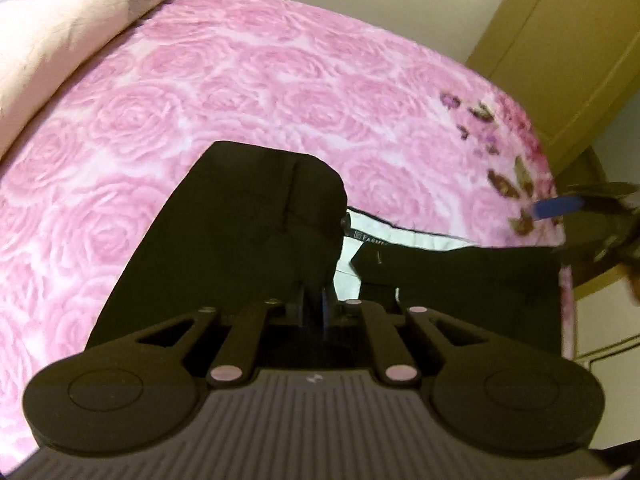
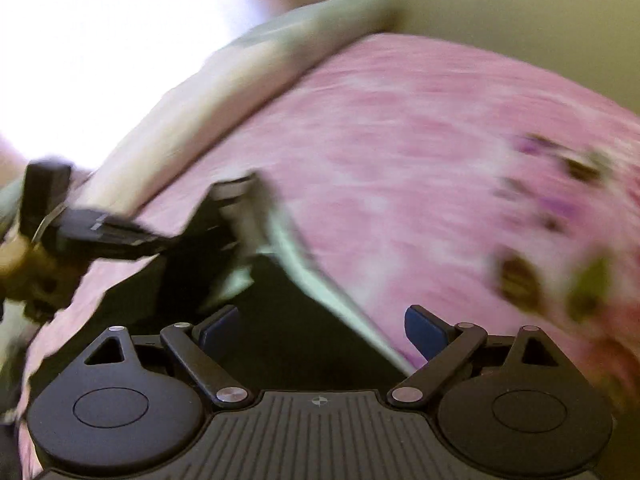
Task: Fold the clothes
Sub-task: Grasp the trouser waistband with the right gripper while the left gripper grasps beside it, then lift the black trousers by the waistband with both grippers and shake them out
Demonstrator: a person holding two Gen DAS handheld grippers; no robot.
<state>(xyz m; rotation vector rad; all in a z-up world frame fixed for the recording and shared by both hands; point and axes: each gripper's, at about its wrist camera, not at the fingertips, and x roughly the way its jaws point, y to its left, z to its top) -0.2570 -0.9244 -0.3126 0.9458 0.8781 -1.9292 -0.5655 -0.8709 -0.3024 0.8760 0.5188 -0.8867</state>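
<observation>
A bed (image 1: 248, 92) is filling both views, and it is wearing a pink cover printed with roses, with a patch of darker brown and purple flowers lying toward its right edge. A cream and grey quilt (image 1: 60, 40) is lying bunched along the far left edge of the bed. Beyond the right edge, a tan cabinet (image 1: 568, 60) is standing against a pale wall.

A pair of black trousers (image 1: 248, 224) is lying at the near edge of the bed, with the waistband turned out so that its white lining (image 1: 404, 238) and a small label are showing. In the left wrist view, 1 part of the black cloth is standing up in a rounded fold toward the near left, while another part is stretching flat toward the right edge.

The left gripper (image 1: 318, 304) is sitting low over the trousers with its jaws pressed together, and black cloth is rising right at its tips; whether the cloth is actually pinched I cannot tell. It is also showing at the left of the blurred right wrist view (image 2: 120, 236).

The right gripper (image 2: 322, 330) is hanging over the black cloth and the white lining (image 2: 304, 264) with its 2 blue pads (image 2: 424, 332) spread wide, gripping nothing.
</observation>
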